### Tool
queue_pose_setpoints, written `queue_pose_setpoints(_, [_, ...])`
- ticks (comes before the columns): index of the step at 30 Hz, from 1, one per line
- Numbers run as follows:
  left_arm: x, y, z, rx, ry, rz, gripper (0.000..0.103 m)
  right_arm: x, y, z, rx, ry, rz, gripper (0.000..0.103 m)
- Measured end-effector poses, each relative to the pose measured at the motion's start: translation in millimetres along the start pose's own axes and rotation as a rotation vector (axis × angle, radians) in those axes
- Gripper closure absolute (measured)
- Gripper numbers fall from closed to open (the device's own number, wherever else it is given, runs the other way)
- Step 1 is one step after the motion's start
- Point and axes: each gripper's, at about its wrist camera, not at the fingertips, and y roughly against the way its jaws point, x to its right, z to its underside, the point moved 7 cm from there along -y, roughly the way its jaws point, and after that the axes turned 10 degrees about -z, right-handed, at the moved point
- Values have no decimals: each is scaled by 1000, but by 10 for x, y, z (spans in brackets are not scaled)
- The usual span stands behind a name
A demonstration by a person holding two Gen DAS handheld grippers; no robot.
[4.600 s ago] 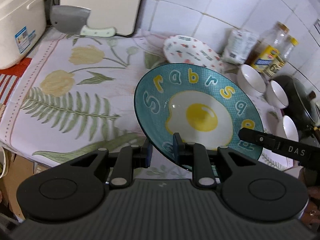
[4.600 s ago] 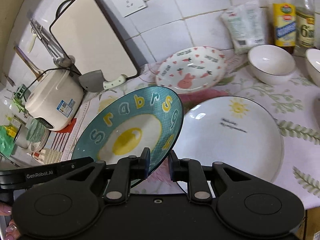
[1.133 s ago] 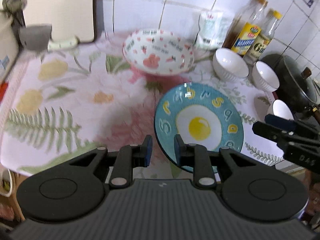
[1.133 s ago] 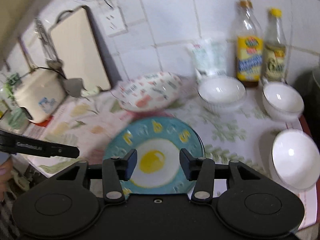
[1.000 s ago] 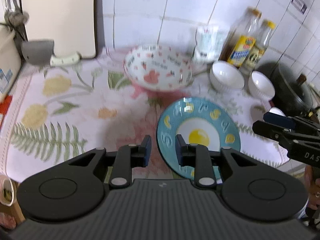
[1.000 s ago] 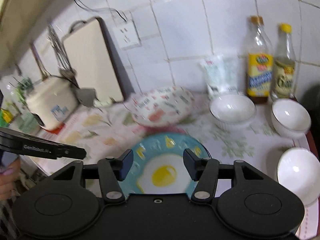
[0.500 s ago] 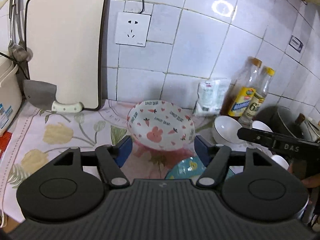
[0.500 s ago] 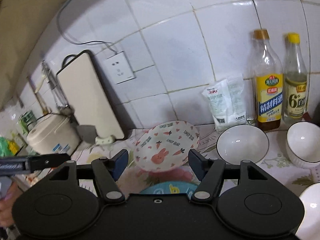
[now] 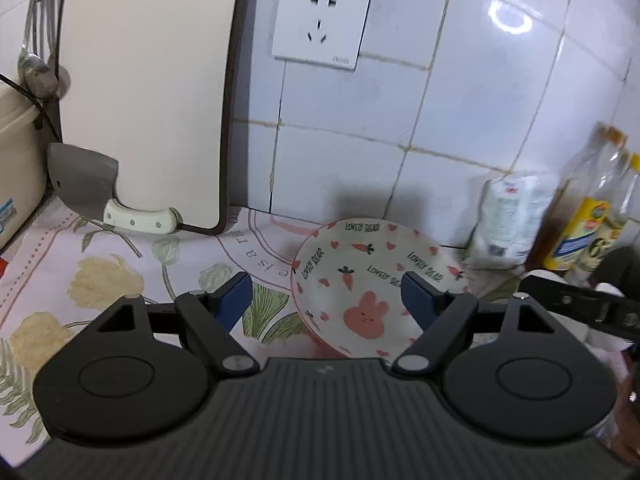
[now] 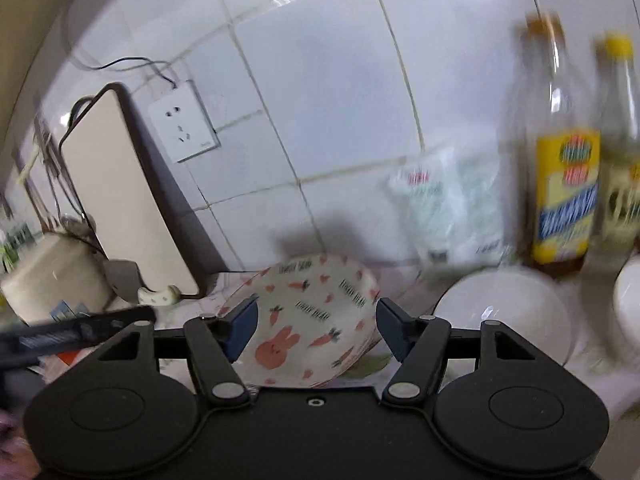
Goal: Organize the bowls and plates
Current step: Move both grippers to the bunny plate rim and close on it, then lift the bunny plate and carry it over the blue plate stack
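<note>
1. The left tool [image 9: 326, 294] is hanging above the worktop [image 9: 120, 264] with its blue-padded jaws spread wide and nothing between them.
2. The right tool [image 10: 312, 322] is likewise standing released, its jaws parted and gripping nothing.
3. The bunny-and-carrot bowl [image 9: 368, 288] is sitting tilted on the flowered cloth of the worktop, close to the tiled wall [image 9: 400, 120]; in both wrist views it is showing in the gap between the spread jaws, apart from them.
4. A white bowl [image 10: 504, 312] is resting just to the right of the bunny-and-carrot bowl in the right wrist view, with the edge of a second white bowl [image 10: 628, 300] showing at the frame's right border.
5. Two bottles [image 10: 564, 168] and a white packet [image 10: 452, 208] are standing against the wall behind the white bowls; this part is blurred.
6. A cutting board [image 9: 144, 92] is leaning on the wall at the left, with a cleaver [image 9: 104, 196] propped at its foot and a wall socket [image 9: 322, 26] beside it.
</note>
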Motion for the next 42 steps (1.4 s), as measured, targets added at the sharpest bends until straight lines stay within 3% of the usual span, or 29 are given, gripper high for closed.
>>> queue_pose_setpoints(5, [17, -289, 95, -38, 73, -45, 21, 76, -247, 99, -67, -17, 9, 32])
queue_pose_setpoints(11, [23, -602, 295, -109, 64, -100, 21, 215, -514, 260, -157, -78, 42, 32])
queue_pose_setpoints(14, [27, -698, 324, -114, 35, -128, 21, 186, -636, 284, -189, 3, 111, 32])
queue_pose_setpoints(17, [9, -789, 335, -136, 54, -124, 21, 246, -768, 315, -218, 6, 145, 32])
queue_pose_setpoints(23, [16, -884, 387, -186, 97, -75, 24, 292, -928, 374, -231, -27, 109, 34])
queue_pose_setpoints(28, [12, -989, 480, -251, 130, -56, 58, 325, -1017, 421, -236, -59, 100, 34])
queue_pose_setpoints(34, [11, -980, 491, -240, 166, 26, 85, 382, -1070, 391, -203, -66, 95, 40])
queue_pose_setpoints(35, [7, -986, 488, -245, 181, 32, 85, 396, -1071, 389, -194, -71, 89, 40])
queue_pose_setpoints(38, [12, -990, 492, -247, 195, 33, 86, 443, -1046, 391, -189, -34, 120, 60])
queue_pose_setpoints(39, [27, -980, 493, -244, 184, 30, 85, 472, -1024, 397, -188, -23, 138, 72])
queue_pose_setpoints(42, [119, -921, 502, -233, 95, 27, 81, 527, -986, 375, -183, -88, 119, 78])
